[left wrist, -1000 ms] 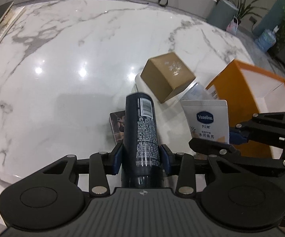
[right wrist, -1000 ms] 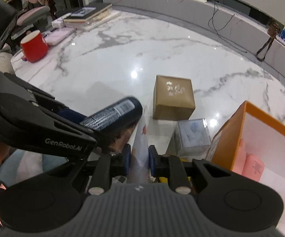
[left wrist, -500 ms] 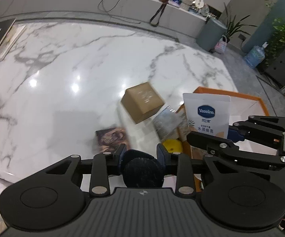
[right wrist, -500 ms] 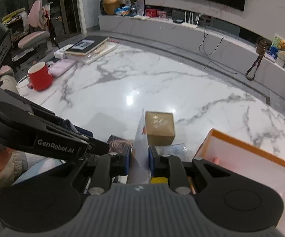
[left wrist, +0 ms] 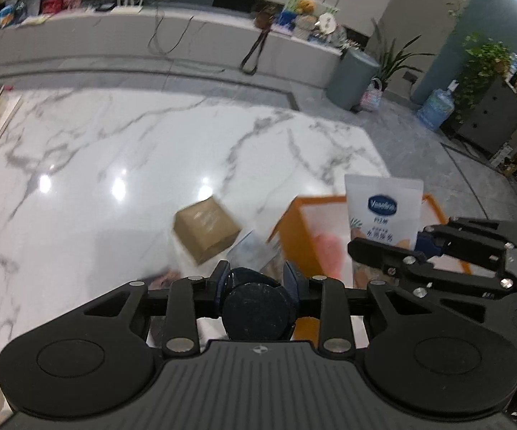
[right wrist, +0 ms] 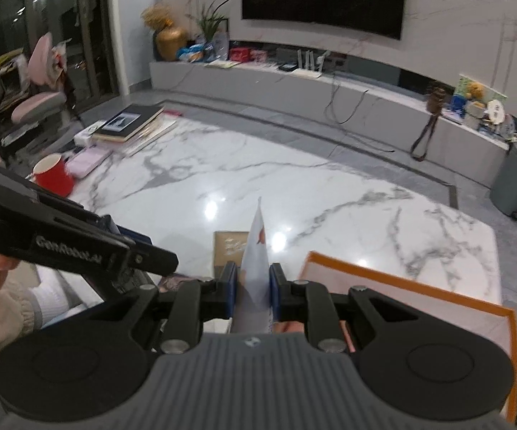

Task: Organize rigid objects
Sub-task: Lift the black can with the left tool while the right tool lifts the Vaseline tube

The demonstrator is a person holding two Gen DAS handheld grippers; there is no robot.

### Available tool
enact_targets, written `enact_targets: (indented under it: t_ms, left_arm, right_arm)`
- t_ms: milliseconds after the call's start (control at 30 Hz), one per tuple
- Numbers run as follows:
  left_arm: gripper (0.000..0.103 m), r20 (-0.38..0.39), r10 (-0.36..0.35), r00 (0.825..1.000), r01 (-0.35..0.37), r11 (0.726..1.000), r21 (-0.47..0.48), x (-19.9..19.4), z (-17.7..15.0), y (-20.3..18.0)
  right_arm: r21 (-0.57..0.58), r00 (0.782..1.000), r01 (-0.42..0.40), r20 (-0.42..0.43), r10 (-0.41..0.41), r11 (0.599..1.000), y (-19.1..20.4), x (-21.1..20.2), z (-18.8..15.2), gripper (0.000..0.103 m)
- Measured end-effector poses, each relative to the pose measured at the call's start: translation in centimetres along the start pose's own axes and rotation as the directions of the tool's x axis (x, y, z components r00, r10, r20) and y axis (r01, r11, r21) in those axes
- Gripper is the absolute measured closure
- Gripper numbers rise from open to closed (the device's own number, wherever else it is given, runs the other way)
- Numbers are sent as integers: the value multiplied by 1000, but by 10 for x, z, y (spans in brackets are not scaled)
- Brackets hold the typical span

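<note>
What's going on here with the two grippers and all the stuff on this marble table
A person is tidying items using a handheld gripper in each hand. The left gripper is clamped on a dark spray can, seen end-on. The right gripper is shut on a white Vaseline packet, held upright above the open orange box. A brown cardboard box and some smaller items remain on the marble table. Neither held item is in the orange box yet.
</note>
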State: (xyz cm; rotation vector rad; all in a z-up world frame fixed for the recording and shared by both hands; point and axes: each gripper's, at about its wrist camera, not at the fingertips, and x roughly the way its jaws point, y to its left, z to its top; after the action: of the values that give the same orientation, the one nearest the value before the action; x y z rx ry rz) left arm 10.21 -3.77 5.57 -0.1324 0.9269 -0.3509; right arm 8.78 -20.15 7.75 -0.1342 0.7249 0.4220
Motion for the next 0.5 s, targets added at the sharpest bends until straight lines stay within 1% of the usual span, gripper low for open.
enact_targets:
  t_ms: [133,300,400,500]
  left_arm:
    - [67,24,-24,999,23,999,36,-2,12,-23]
    - [67,31,-50,998,47,994,95,8,24,-62]
    - [67,22,-78,997,74,987,146,19,27,-87]
    - [67,-6,-91,996,90,975,205,35,26,-112]
  right_arm:
    - [26,999,37,19,-38,999,-20,-14,-4,86]
    - [68,996,81,17,-82,994,-47,-21,-15,86]
    - [105,995,100,6,-101,989,-66,-22,-26,86]
    - [129,994,114,-10,-113,985,-82,-23,-37,86]
